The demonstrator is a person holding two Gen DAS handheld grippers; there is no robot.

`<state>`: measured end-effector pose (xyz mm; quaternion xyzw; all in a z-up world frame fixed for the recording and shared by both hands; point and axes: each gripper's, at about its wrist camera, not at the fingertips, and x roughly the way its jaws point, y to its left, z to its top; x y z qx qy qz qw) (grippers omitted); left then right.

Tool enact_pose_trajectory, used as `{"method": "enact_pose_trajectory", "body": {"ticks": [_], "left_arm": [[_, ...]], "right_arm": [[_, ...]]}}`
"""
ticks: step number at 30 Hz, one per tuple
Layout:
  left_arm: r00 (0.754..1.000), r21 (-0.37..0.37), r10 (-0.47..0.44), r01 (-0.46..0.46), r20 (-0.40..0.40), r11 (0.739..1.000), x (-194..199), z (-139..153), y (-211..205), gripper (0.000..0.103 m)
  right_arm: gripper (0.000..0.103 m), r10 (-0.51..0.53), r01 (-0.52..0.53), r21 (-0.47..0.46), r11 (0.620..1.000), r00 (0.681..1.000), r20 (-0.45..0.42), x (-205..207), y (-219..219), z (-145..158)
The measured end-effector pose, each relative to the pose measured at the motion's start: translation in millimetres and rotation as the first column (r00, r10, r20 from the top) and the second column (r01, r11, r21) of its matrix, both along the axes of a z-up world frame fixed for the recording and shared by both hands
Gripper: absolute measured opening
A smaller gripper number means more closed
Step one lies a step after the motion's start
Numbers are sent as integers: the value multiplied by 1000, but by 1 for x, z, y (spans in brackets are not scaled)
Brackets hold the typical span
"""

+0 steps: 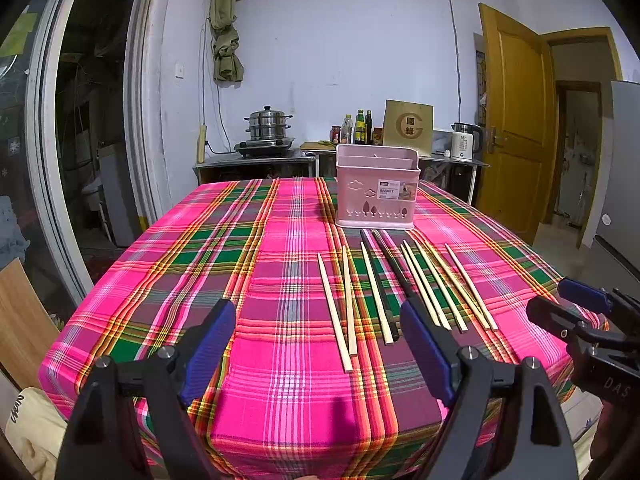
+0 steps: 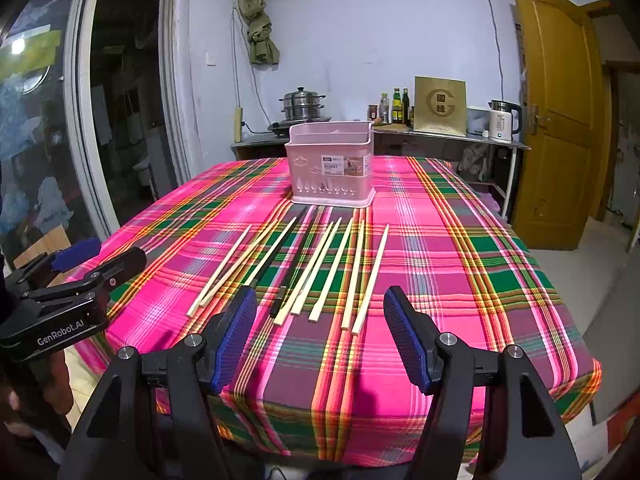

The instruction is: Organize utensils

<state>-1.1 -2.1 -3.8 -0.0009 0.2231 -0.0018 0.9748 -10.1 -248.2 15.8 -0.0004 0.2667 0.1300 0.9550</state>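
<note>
Nothing looks sorted yet: all the chopsticks (image 2: 316, 264) lie in a loose row on the plaid-covered worktop (image 2: 460, 280) before the pink utensil basket (image 2: 332, 164), while left tongs (image 1: 320, 344) and right tongs (image 2: 320, 336) hover agape, holding nothing.

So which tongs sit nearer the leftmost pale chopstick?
Left. The left tongs hover open near the leftmost pale chopstick, its near end between their fingers. The right tongs hover open farther right.

Chopsticks (image 2: 320, 268): pale wooden and two black, lying flat, fanned side by side mid-counter (image 2: 460, 280).
Basket (image 2: 331, 164): pink, upright, near counter's far edge, just beyond the chopsticks.
</note>
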Motion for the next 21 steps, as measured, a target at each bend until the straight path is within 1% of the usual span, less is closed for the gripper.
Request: {"method": "enact_pose_trajectory", "body": {"ticks": [16, 21], "left_arm": [[1000, 2, -1, 1, -6, 1000, -2, -4, -5, 86], [1000, 1, -1, 1, -15, 1000, 0, -8, -6, 86]], "right_arm": [[66, -1, 1, 1, 1000, 1000, 1, 2, 1, -3], [66, -1, 1, 2, 1000, 1000, -2, 0, -1, 3]]}}
